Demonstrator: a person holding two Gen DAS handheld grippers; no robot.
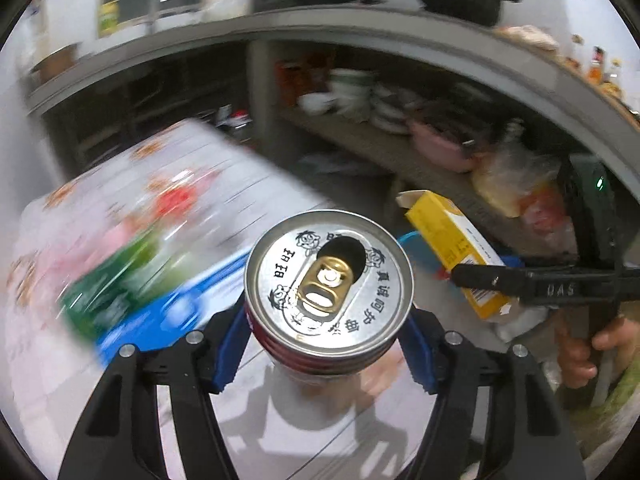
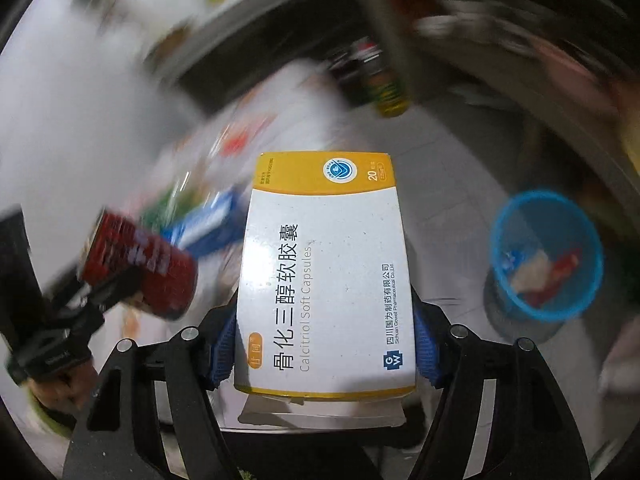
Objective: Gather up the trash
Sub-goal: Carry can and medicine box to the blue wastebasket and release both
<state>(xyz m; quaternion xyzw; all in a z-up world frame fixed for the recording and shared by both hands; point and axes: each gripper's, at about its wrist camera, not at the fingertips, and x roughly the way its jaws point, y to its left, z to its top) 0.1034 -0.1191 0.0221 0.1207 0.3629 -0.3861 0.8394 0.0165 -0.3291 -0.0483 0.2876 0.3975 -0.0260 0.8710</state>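
Between my left gripper's point(image 1: 326, 354) blue pads sits the opened red can point(image 1: 329, 280), clamped upright so nothing spills. My right gripper point(image 2: 324, 350) is closed on the medicine box's point(image 2: 325, 276) sides, both lifted; I judge they're bound for the blue bin point(image 2: 548, 256) on the floor, right.

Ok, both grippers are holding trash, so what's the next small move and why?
Probably swing the right gripper toward the blue bin and let go of the box. The bin is open on the floor to its right and already holds scraps. The left gripper with the can can follow.
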